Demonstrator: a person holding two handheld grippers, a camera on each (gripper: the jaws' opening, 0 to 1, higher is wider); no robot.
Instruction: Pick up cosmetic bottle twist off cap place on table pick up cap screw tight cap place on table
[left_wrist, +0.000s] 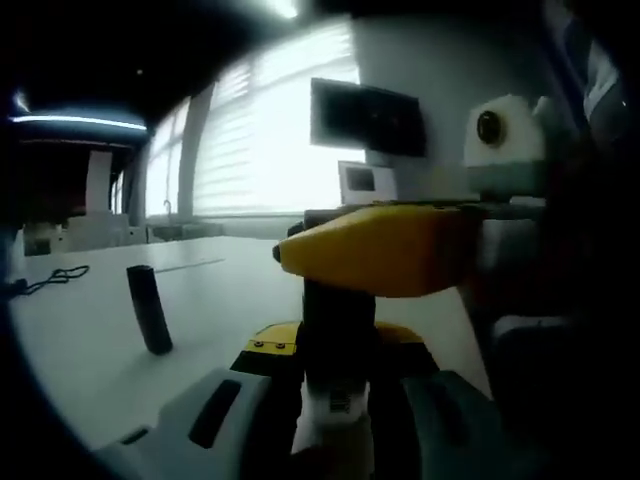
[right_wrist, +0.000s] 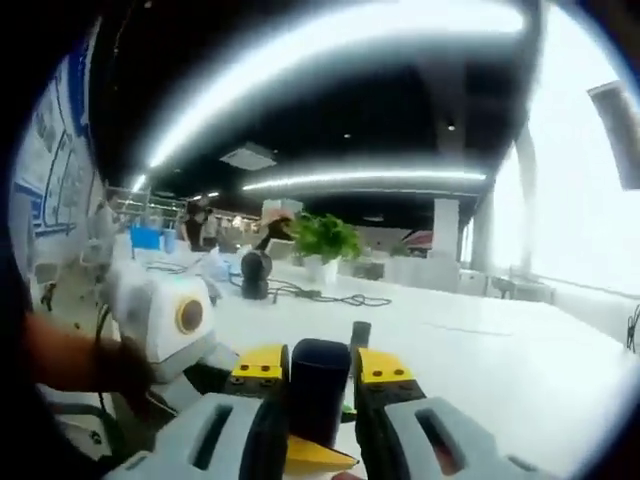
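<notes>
In the left gripper view the left tongs (left_wrist: 335, 365) rise from the bottom edge with their yellow-tipped jaws clenched on the cosmetic bottle (left_wrist: 337, 400), whose pale lower body sits between them while its dark upper part stands up above the tips. Directly above and across that top lies the right tongs (left_wrist: 385, 250), coming in from the right with a yellow jaw laid sideways over the bottle's upper end. Off to the left of the left tongs, well apart, a dark cylindrical object (left_wrist: 148, 309) stands slightly tilted on the white desk (left_wrist: 230, 290); whether it is a cap or another bottle cannot be told. A dark cord (left_wrist: 55, 277) lies at the far left of the desk.

The right gripper view gives the other side of the same grasp: the right tongs (right_wrist: 320, 385) are closed around the dark cap (right_wrist: 318, 385), which fills the gap between the yellow tips. Just beyond them a second small dark upright thing (right_wrist: 359, 335) shows on the desk. To their left sits the white body of the left tongs, and beside it a person's hand (right_wrist: 90, 365). Farther off stands a potted plant (right_wrist: 322, 245).
</notes>
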